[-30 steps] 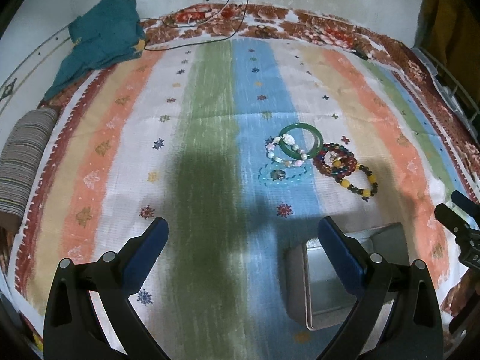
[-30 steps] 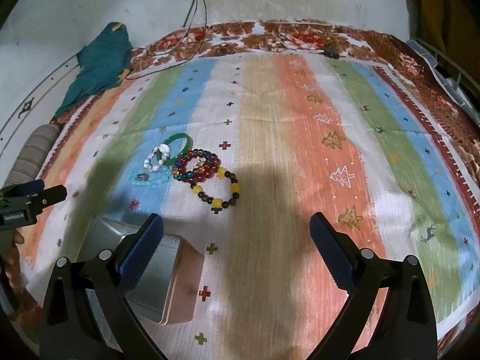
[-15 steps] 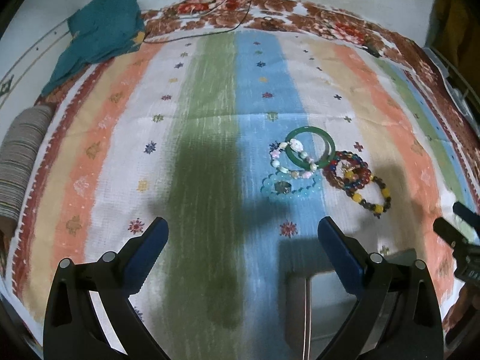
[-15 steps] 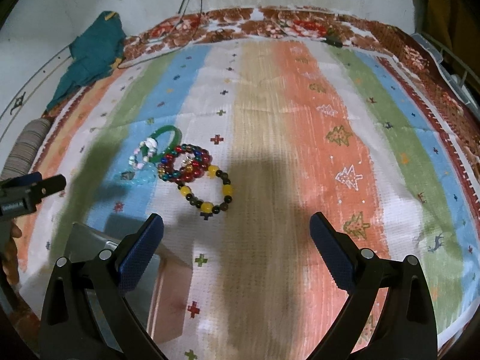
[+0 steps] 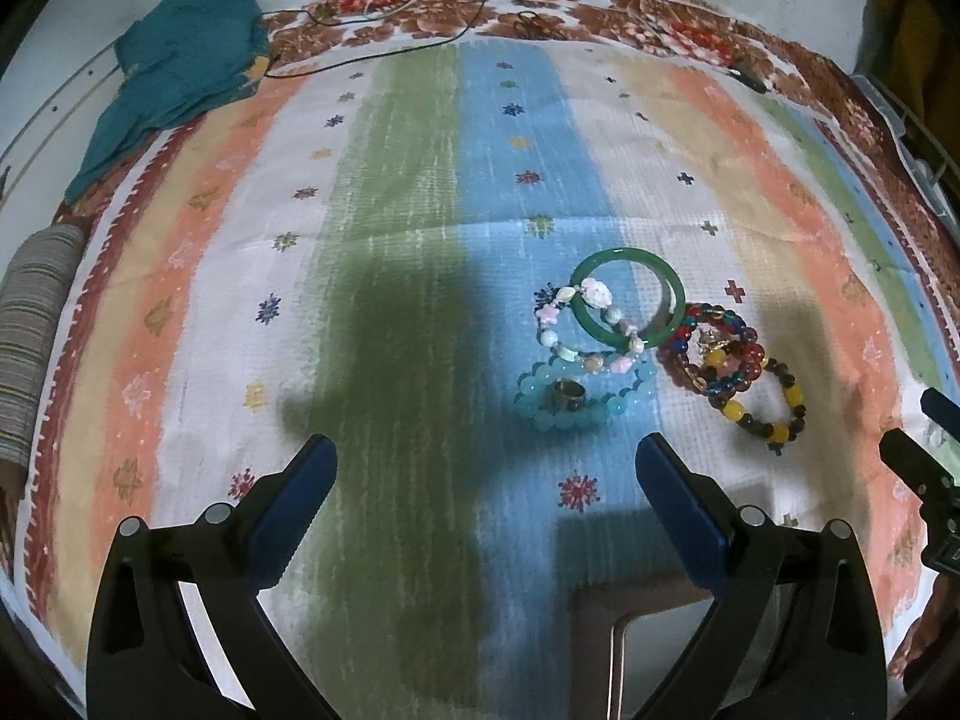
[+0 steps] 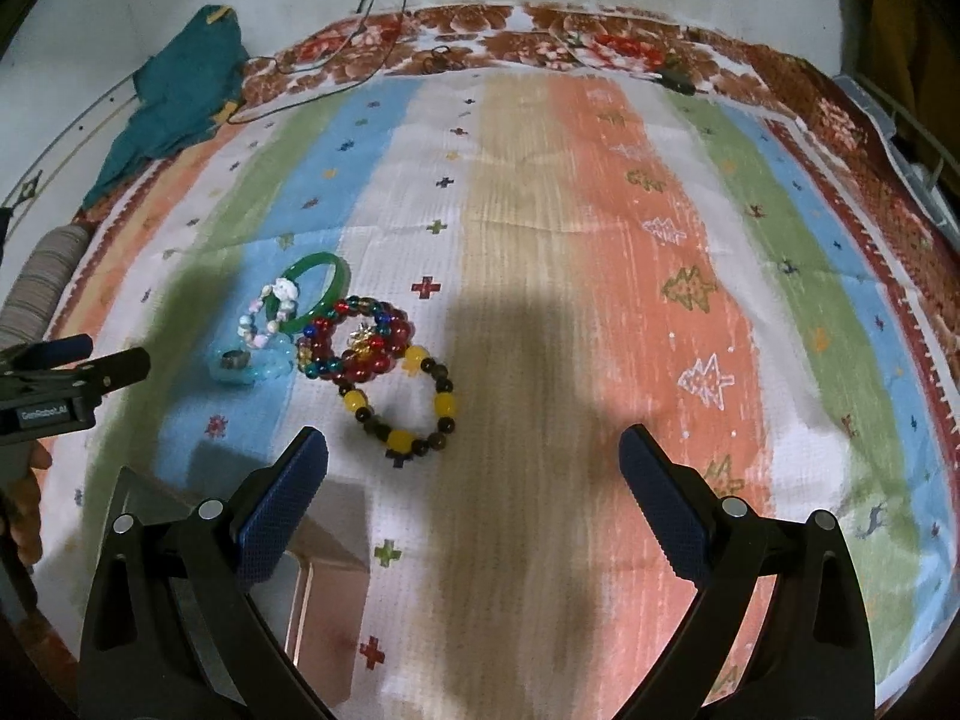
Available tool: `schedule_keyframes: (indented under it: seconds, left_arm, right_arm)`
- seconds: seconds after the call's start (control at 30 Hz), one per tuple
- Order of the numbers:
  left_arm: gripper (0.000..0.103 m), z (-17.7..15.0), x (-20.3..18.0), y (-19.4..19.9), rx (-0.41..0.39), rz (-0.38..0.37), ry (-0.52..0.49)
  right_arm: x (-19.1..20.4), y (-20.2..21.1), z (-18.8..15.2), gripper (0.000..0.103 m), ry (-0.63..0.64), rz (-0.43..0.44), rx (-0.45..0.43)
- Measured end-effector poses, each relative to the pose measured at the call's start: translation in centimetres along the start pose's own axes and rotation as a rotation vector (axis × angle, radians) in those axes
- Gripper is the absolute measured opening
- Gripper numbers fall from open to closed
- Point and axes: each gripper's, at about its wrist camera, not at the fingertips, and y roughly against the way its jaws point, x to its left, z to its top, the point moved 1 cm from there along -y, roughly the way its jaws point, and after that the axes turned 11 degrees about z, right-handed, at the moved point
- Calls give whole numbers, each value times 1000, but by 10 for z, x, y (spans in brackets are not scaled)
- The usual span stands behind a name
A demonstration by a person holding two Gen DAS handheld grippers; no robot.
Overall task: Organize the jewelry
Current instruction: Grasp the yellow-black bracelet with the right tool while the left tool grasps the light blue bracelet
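Note:
A pile of jewelry lies on the striped cloth: a green bangle [image 5: 666, 282] [image 6: 327, 291], a pastel bead bracelet [image 5: 591, 360], a light blue bead bracelet [image 5: 543, 417] with a metal ring [image 5: 567, 394] inside it, a red and blue bead bracelet [image 5: 717, 354] [image 6: 357, 345], and a yellow and dark bead bracelet [image 5: 759, 411] [image 6: 399, 402]. A metal box [image 5: 648, 654] [image 6: 174, 546] sits near, under the fingers. My left gripper [image 5: 486, 480] is open and empty, short of the pile. My right gripper [image 6: 471, 468] is open and empty, just right of the box.
A teal cloth [image 5: 174, 66] lies at the far left corner. Thin cables [image 5: 384, 54] run along the far edge. A striped roll [image 5: 30, 324] lies off the cloth at the left. The other gripper shows at each view's side [image 5: 924, 468] [image 6: 54, 384].
Both grippers have moved forward toward the jewelry pile, which now looks nearer and larger. The metal box has slid lower in both views. Both stay open.

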Motion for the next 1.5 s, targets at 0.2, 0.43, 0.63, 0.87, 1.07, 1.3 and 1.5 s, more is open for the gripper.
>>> schedule_keyframes:
  seconds: [0.2, 0.43, 0.63, 0.87, 1.07, 1.3, 1.5]
  left_arm:
    - [97, 5, -3, -14, 26, 0, -17]
    - [97, 10, 0, -32, 54, 23, -25]
    - [97, 12, 2, -44, 75, 27, -24]
    - [97, 16, -1, -63, 93, 44, -41]
    - [97, 20, -3, -76, 108, 52, -51]
    - [97, 20, -8, -87, 114, 66, -78]
    - [97, 21, -15, -91, 119, 57, -101]
  right_arm:
    - [-9, -13, 6, 99, -24, -2, 25]
    - [-12, -28, 11, 99, -38, -1, 57]
    - [-15, -44, 11, 99, -49, 2, 91]
    - [-17, -57, 12, 98, -56, 0, 118]
    - [-16, -71, 13, 98, -45, -4, 143]
    - [-22, -82, 12, 98, -59, -12, 166]
    - [-23, -95, 11, 98, -57, -18, 192]
